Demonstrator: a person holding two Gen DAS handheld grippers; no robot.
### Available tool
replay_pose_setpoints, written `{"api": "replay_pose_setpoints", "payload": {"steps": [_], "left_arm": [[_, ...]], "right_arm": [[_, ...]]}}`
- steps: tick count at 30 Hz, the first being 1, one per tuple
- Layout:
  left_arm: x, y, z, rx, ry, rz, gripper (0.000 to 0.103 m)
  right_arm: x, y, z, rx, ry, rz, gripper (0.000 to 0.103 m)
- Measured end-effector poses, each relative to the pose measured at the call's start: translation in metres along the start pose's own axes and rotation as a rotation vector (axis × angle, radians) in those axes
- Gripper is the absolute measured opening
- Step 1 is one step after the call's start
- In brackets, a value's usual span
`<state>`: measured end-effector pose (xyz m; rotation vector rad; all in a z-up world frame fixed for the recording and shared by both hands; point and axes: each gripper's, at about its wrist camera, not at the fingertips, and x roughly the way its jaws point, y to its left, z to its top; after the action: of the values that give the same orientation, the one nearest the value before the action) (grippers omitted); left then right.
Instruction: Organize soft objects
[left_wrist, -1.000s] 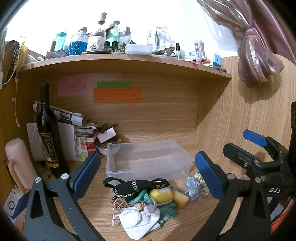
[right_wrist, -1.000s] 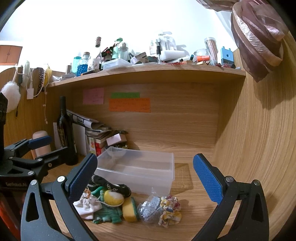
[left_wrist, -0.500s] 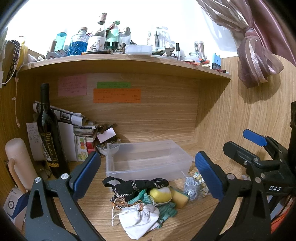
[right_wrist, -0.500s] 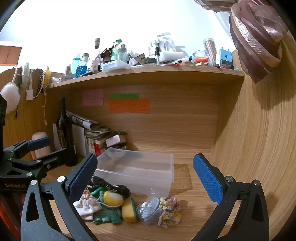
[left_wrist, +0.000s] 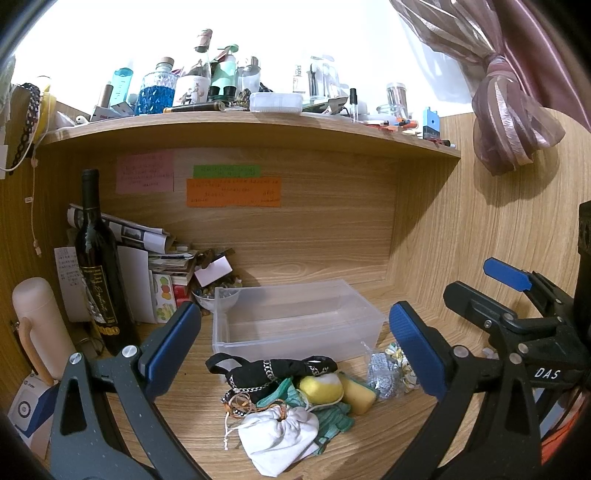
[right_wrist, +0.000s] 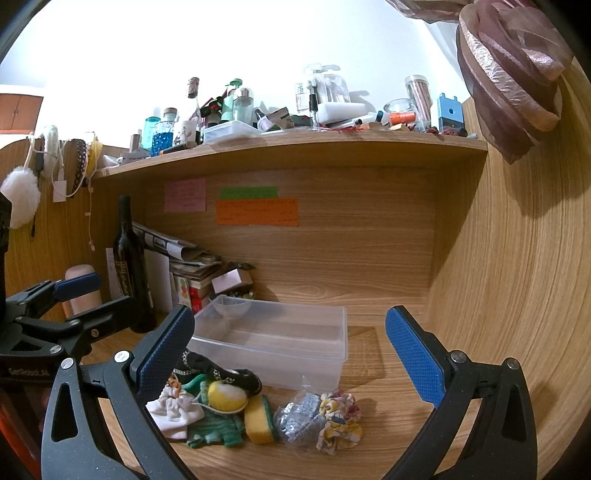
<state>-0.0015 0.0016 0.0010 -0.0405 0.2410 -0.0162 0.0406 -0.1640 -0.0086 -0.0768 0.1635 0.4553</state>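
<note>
A pile of soft things lies on the wooden desk in front of a clear plastic bin (left_wrist: 295, 325) (right_wrist: 280, 343): a white drawstring pouch (left_wrist: 277, 435) (right_wrist: 173, 413), a black chain-print cloth (left_wrist: 273, 369), green gloves (right_wrist: 218, 432), a yellow puff (left_wrist: 320, 384) (right_wrist: 226, 396), a yellow sponge (left_wrist: 356, 395) (right_wrist: 258, 421), a silver scrubber in a bag (left_wrist: 384, 374) (right_wrist: 297, 419) and a floral scrunchie (right_wrist: 340, 421). My left gripper (left_wrist: 295, 350) is open above the pile. My right gripper (right_wrist: 290, 350) is open, empty, to the right.
A wine bottle (left_wrist: 96, 269) stands at the left with papers, boxes and a small bowl (left_wrist: 214, 299) behind the bin. A pink flask (left_wrist: 37, 332) is at far left. A cluttered shelf (left_wrist: 240, 122) runs overhead. A wooden side wall (right_wrist: 517, 295) closes the right.
</note>
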Motion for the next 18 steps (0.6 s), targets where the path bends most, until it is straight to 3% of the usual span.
{"api": "replay_pose_setpoints", "payload": {"steps": [16,18], "left_arm": [[0.005,0.005,-0.005,-0.014,0.029,-0.041,0.103],[0.009,0.010,-0.008,-0.025,0.047,-0.030,0.099]], "right_arm": [[0.001,-0.013,-0.006,0.047,-0.002,0.000,0.103],[0.002,-0.020,-0.009,0.061,0.013,-0.007,0.098]]}}
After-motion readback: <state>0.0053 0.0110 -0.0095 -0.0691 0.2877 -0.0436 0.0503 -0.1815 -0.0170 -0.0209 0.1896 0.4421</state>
